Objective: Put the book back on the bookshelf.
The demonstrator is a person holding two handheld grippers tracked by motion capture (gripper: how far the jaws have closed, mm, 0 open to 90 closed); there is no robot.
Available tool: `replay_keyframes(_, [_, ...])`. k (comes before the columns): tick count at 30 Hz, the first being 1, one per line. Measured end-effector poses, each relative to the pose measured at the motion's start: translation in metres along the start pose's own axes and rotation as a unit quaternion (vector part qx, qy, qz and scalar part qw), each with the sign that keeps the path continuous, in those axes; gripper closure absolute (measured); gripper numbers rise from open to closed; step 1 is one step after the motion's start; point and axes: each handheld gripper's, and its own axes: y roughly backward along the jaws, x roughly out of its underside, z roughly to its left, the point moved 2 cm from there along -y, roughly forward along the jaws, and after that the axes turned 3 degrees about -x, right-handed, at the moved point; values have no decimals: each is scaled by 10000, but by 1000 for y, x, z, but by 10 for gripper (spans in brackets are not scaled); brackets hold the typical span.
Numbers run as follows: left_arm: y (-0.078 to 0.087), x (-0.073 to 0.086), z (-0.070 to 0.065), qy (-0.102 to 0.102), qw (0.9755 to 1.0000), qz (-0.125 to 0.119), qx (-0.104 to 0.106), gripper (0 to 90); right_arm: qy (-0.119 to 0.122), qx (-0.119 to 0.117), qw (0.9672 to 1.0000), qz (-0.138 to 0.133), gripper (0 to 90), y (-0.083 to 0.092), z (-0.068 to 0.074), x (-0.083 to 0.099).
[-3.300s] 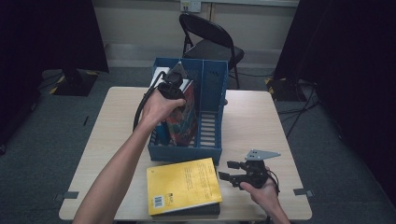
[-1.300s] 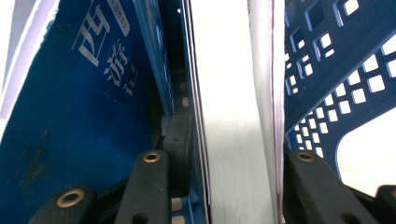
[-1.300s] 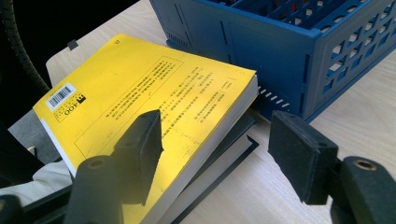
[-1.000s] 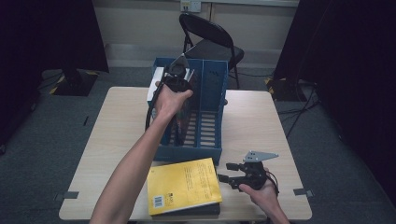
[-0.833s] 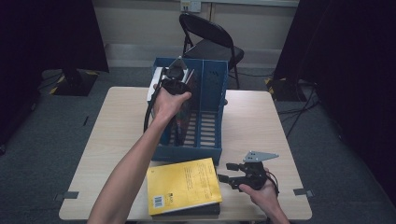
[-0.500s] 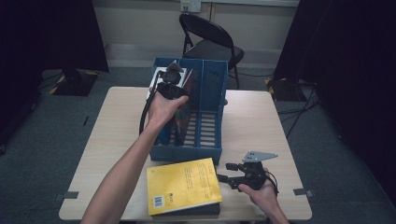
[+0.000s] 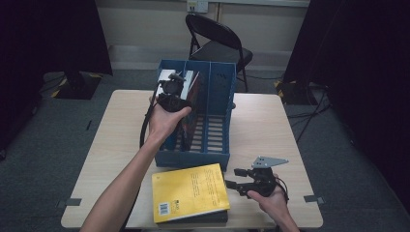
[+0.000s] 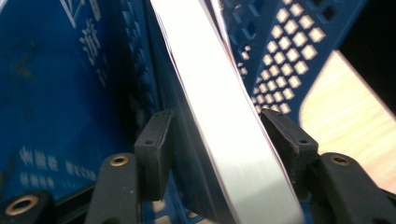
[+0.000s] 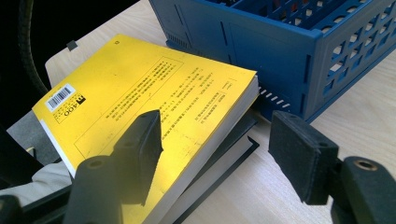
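Here the left gripper (image 7: pixel 173 87) is at the back of the blue file rack (image 7: pixel 212 150), in its left compartment, with the white-edged book (image 8: pixel 224 140) standing tilted between its jaws. In the left gripper view the right pad sits just beside or against the book's page edge, while the left pad stands off the cover with a gap showing; the jaws have just been opening, so the grip reads as released, with the book between the pads and resting in the rack. The rack's perforated blue wall rises behind the book, and the wooden table (image 7: pixel 121 130) shows beyond it. The right gripper (image 7: pixel 237 183) rests low near the table's front edge, beside the yellow book (image 7: pixel 191 192), which lies flat on top of a dark book (image 9: pixel 233 154) just in front of the rack. In the right gripper view its jaws stand apart and hold nothing: the left pad hangs over the yellow cover, the right pad over bare table. A black folding chair (image 7: pixel 217 43) stands behind the table.
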Motion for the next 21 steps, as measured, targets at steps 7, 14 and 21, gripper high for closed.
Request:
replay_keyframes(7, [5, 19, -3, -163, 9996, -216, 101, 450, 12, 0, 10000, 19, 340, -2, 1, 0])
replay_keyframes(14, [8, 37, 0, -359, 9983, -406, 229, 462, -8, -3, 10000, 23, 340, -3, 1, 0])
replay_keyframes(21, [7, 54, 8, -375, 9979, -428, 308, 478, -4, 2, 10000, 36, 340, -4, 1, 0])
